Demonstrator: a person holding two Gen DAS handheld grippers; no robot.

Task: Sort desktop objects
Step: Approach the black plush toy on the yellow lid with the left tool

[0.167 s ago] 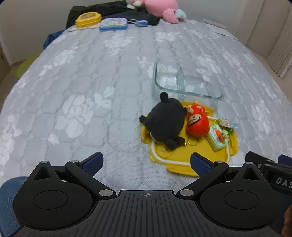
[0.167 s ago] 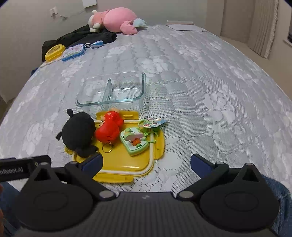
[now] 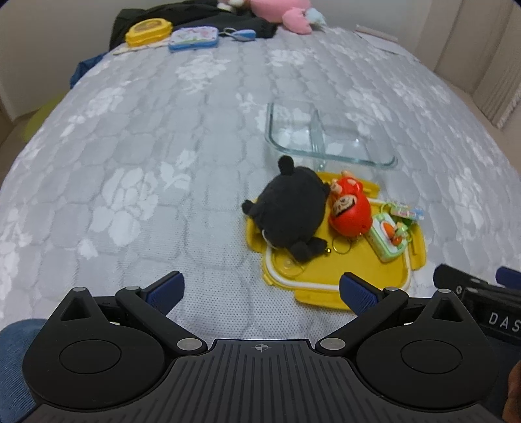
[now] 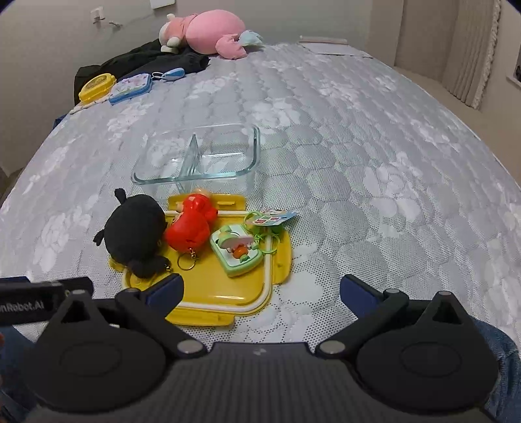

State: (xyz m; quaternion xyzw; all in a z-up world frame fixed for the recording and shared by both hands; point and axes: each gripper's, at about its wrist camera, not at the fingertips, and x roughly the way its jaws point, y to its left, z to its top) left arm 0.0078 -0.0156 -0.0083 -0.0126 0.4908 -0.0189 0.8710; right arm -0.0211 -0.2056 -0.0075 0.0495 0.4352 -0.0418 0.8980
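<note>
A yellow lid [image 3: 358, 276] [image 4: 228, 302] lies on the grey quilted bed. On it lie a black plush toy [image 3: 289, 208] [image 4: 135, 229], a red figure keychain [image 3: 350, 210] [image 4: 192, 226] and a green toy keychain [image 3: 389, 236] [image 4: 236, 249]. A clear glass container with a divider [image 3: 325, 136] [image 4: 202, 154] stands just behind the lid, empty. My left gripper [image 3: 260, 288] is open and empty, low in front of the lid's left side. My right gripper [image 4: 260, 288] is open and empty, in front of the lid's right side.
At the bed's far end lie a yellow box [image 3: 148, 31] [image 4: 96, 86], a blue tin [image 3: 193, 37] [image 4: 130, 88], a small blue keychain [image 4: 171, 74], dark clothing [image 4: 143, 60] and a pink plush [image 4: 211, 32]. Curtains [image 4: 472, 48] hang at the right.
</note>
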